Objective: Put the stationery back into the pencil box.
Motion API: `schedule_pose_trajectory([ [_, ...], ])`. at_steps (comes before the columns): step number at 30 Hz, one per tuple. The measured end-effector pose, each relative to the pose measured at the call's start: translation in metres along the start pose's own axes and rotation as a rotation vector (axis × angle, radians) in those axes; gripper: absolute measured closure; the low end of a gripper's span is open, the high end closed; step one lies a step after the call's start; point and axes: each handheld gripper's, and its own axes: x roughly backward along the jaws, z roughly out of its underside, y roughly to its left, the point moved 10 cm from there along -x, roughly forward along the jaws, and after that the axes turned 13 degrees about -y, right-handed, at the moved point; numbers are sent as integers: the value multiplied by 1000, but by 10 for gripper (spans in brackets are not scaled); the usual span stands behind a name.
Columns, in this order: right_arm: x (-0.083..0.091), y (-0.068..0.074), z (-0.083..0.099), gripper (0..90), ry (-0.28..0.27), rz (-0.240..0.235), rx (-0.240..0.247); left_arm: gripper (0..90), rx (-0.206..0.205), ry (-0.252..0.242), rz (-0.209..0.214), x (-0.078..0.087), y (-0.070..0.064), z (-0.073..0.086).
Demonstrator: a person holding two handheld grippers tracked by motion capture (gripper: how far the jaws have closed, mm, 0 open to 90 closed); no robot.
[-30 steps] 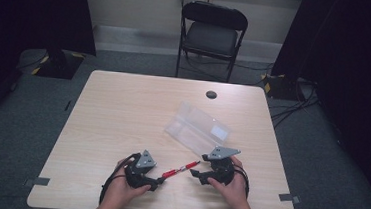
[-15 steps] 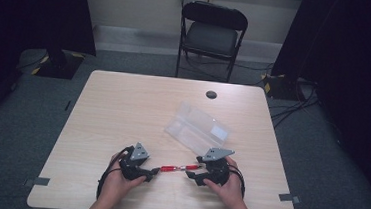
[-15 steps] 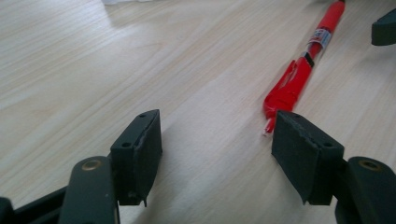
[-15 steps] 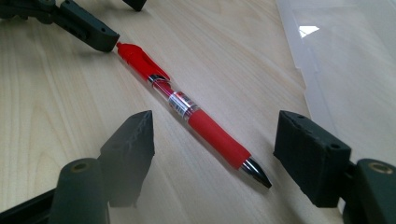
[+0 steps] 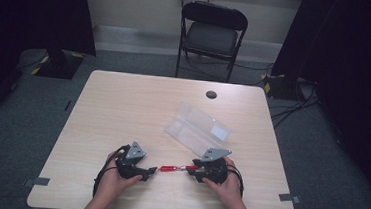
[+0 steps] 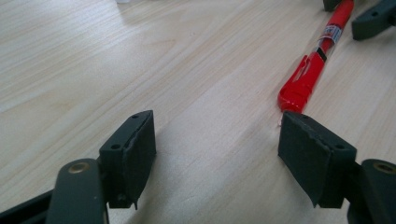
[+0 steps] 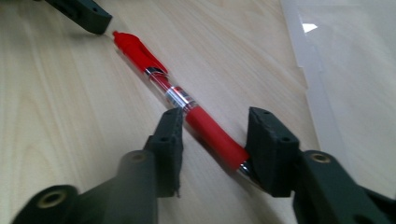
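A red pen (image 5: 173, 168) lies flat on the wooden table (image 5: 123, 104) between my two grippers, near the front edge. My left gripper (image 5: 152, 170) is open; in the left gripper view (image 6: 217, 140) the pen's clip end (image 6: 308, 77) lies just past the tip of its right-hand jaw, outside the gap. My right gripper (image 5: 192, 169) straddles the pen's red grip; in the right gripper view (image 7: 217, 128) the pen (image 7: 187, 107) runs slantwise through the gap, with the jaws apart and not clamped. Both grippers rest low on the table, each held in a hand.
A clear plastic case (image 5: 199, 128) lies behind the right gripper, and its edge (image 7: 355, 60) is close on the right of the right gripper view. A black round grommet (image 5: 211, 94) sits near the far edge. A folding chair (image 5: 212, 31) stands beyond the table.
The pen, tilted up to the right a second ago, now lies level. The left gripper has drawn back a little to the left, off the clip end. The right gripper has sunk slightly.
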Motion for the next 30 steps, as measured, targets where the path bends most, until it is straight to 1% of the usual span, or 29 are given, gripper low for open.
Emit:
schedule_pose_trajectory([
  [1,0,0,0,644,2,6,7,258,-4,-3,-1,0,0,0],
  [3,3,0,1,737,26,2,11,240,-12,0,9,1,0,1],
  [4,5,-1,1,776,39,12,21,233,-13,1,10,1,0,2],
  [5,6,-1,2,799,38,9,14,232,-16,1,11,2,1,2],
  [6,8,-1,2,801,39,9,-8,232,-12,2,8,3,1,3],
  [7,10,-2,3,807,36,12,-37,229,-21,0,8,3,3,3],
  [10,14,-1,6,804,38,1,-60,228,-19,3,7,4,3,3],
  [12,14,-1,6,795,28,5,-66,224,-22,5,3,4,4,3],
  [14,13,-1,5,743,26,11,-71,218,-21,3,5,4,3,3],
  [16,10,-1,4,718,21,22,-78,216,-22,4,5,4,3,3],
  [19,8,-1,3,743,27,26,-64,216,-23,2,7,4,3,3],
  [20,8,-2,3,784,25,34,-57,215,-21,3,6,4,3,3],
  [21,8,-3,3,805,20,52,-46,215,-20,3,7,4,3,3],
  [23,7,-3,3,807,8,61,-80,215,-21,3,6,4,3,3],
  [26,7,-3,2,815,17,80,-80,213,-21,3,6,4,3,3],
  [27,6,-3,2,815,19,88,-84,212,-28,4,6,4,4,3],
  [28,6,-3,2,815,19,90,-91,210,-35,20,3,5,4,4],
  [29,6,-3,1,816,21,96,-98,209,-25,17,0,4,4,4],
  [30,5,-3,1,816,22,100,-100,209,-29,9,4,4,4,3],
])
